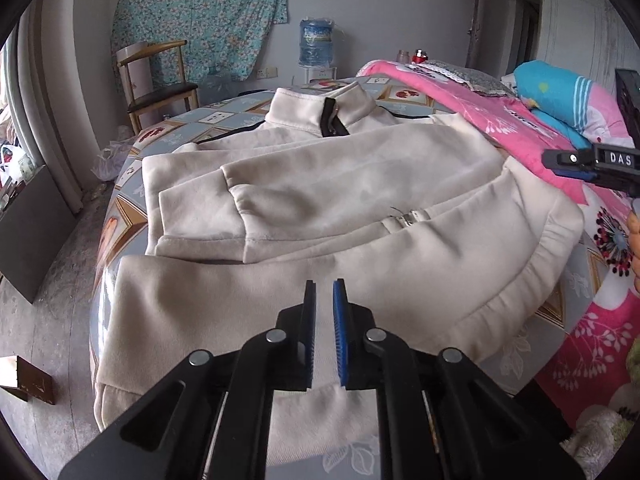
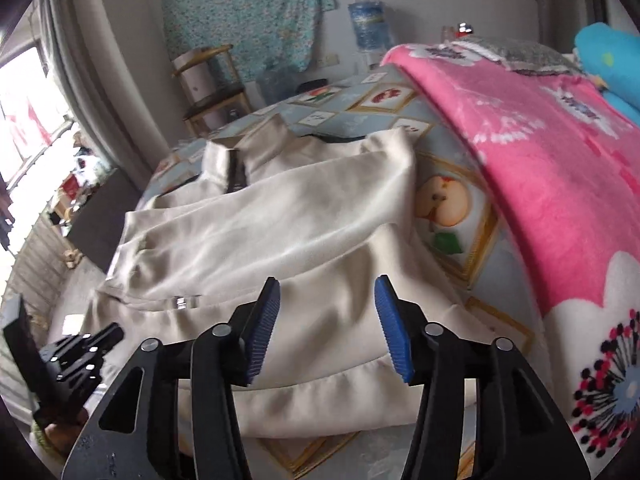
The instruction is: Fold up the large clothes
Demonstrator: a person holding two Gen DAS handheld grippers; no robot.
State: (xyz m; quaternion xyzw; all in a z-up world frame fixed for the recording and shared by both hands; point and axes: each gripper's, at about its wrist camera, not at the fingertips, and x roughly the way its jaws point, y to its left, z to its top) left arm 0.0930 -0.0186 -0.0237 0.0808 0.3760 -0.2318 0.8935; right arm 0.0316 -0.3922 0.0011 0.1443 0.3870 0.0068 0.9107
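A cream zip-up jacket lies front up on the bed, collar at the far end, with one sleeve folded across its chest. My left gripper hovers over the jacket's near hem. Its jaws are nearly together and I see no cloth pinched between the blue pads. It also shows at the lower left of the right wrist view. My right gripper is open over the jacket's near right part, with nothing between its fingers. It reaches in from the right edge of the left wrist view.
The bed has a fruit-patterned sheet. A pink flowered blanket and a blue pillow lie along the right. A wooden chair and a water jug stand by the far wall.
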